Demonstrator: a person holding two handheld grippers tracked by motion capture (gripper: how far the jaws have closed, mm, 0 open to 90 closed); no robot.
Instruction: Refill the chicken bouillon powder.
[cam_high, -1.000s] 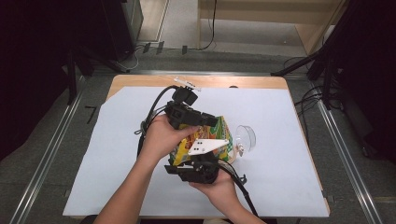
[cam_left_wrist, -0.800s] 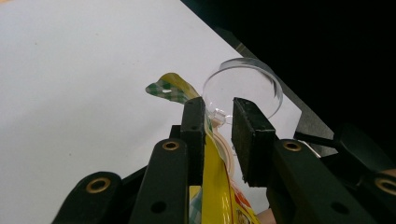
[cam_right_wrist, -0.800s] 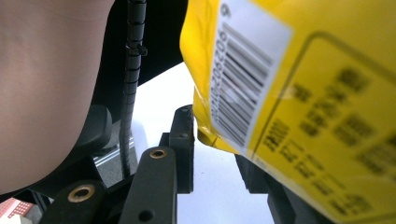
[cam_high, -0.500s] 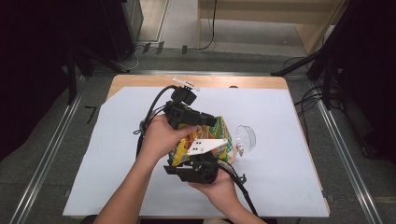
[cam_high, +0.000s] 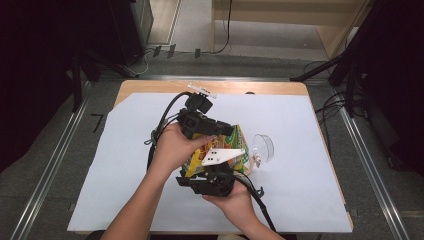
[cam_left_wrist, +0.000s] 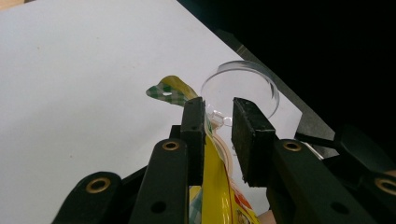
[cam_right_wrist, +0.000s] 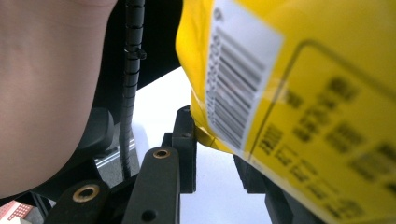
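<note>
A yellow snack bag (cam_high: 239, 142) with green checks hangs just above the white paper, held between both grippers. My left gripper (cam_high: 222, 131) comes in from the far side and is shut on the bag's top seam (cam_left_wrist: 212, 140). From the near side my right gripper (cam_high: 220, 167) is shut on the lower edge of the bag (cam_right_wrist: 303, 93), under the barcode; its right jaw is hidden behind the bag. In the left gripper view the left gripper (cam_left_wrist: 219, 105) points toward a clear glass bowl (cam_left_wrist: 243, 81). In the right gripper view the right gripper (cam_right_wrist: 212, 135) has the bag's corner between its jaws.
The clear bowl (cam_high: 262, 147) lies on the white paper (cam_high: 125, 150) just right of the bag. The paper covers most of a wooden table (cam_high: 150, 86). Black cables trail from both grippers. Metal floor rails run along both sides of the table.
</note>
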